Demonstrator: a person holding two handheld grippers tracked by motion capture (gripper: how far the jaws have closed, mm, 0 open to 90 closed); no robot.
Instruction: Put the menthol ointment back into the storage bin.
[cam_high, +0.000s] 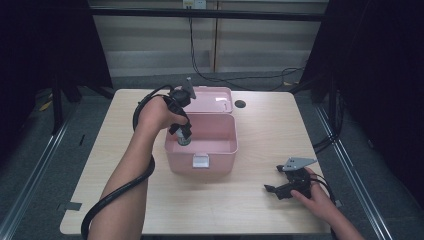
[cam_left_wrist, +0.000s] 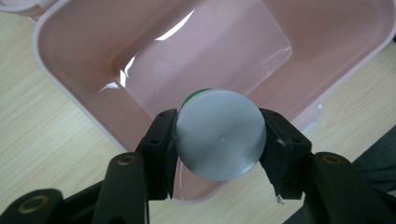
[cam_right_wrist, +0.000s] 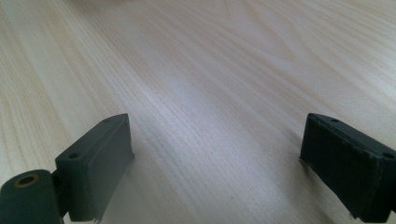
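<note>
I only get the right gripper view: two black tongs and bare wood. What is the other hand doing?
Observer: The left tongs are shut on a round grey-capped container, held over an open pink box.
Operator: Is anything in that box?
Observer: Its floor looks bare in the left gripper view.
Operator: And where are my tongs?
Observer: The right tongs rest open on the table, right of the box, apart from it.
</note>
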